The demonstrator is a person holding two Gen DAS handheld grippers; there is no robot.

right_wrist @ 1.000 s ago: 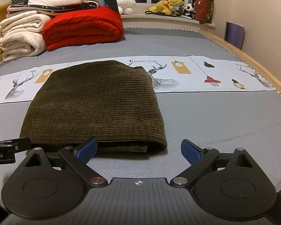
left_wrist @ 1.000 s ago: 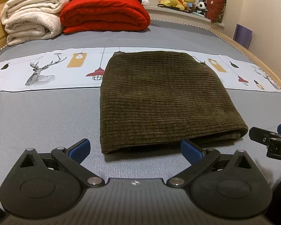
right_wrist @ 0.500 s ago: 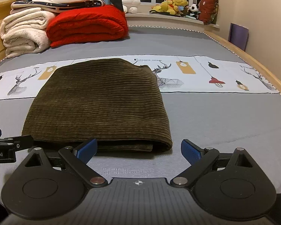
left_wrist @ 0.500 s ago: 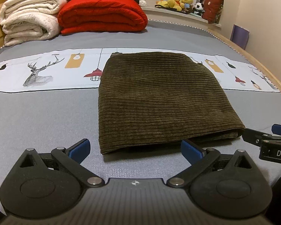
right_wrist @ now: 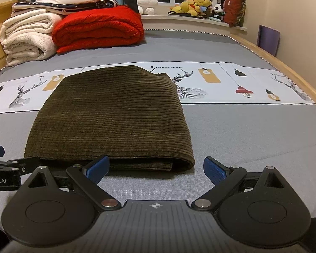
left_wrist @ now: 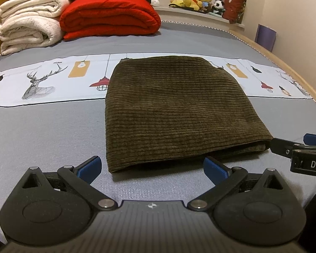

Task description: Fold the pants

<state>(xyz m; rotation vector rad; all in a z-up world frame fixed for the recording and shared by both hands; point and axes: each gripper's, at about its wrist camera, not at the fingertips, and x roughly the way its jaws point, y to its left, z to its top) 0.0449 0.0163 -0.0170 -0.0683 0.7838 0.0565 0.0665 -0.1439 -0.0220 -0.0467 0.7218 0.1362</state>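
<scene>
Pants [left_wrist: 174, 109] lie flat on the bed [left_wrist: 44, 130], a neat layered rectangle, so the fold looks done. Left gripper [left_wrist: 151, 167] and right gripper [right_wrist: 155, 167] hover at the near edge, fingers wide and holding nothing, likely clear of the cloth.

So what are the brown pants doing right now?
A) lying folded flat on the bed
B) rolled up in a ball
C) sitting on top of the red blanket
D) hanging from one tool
A, the brown pants lie as a flat folded rectangle on the bed, while the left tool and the right tool are both open and hold nothing.
</scene>
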